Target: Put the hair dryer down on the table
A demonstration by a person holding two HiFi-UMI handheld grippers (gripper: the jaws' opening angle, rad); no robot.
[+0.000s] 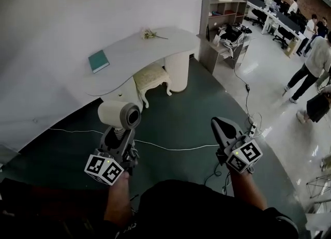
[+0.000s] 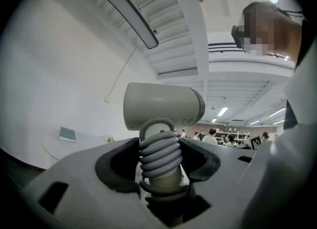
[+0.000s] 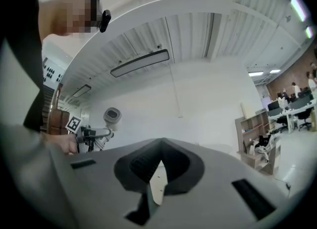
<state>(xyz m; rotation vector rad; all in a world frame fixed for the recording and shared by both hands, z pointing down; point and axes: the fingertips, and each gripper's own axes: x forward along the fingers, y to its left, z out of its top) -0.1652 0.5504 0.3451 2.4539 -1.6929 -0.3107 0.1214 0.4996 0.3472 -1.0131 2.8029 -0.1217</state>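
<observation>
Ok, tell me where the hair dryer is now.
In the head view's lower left, the hair dryer is clamped by its handle in the left gripper, short of the white table.

Cream hair dryer [image 1: 111,113], white table [image 1: 139,51], teal book [image 1: 98,61], dark green floor [image 1: 181,119]

No word, brand or number can be read anywhere. The hair dryer [image 2: 163,106] has small grey marks at the front end of its barrel, too tiny to make out. The cubes on the left gripper [image 1: 120,135] and the right gripper [image 1: 221,127] show only black-and-white square patterns. The teal book [image 1: 98,61], near the left end of the bench [image 1: 134,51], shows no legible title.
</observation>
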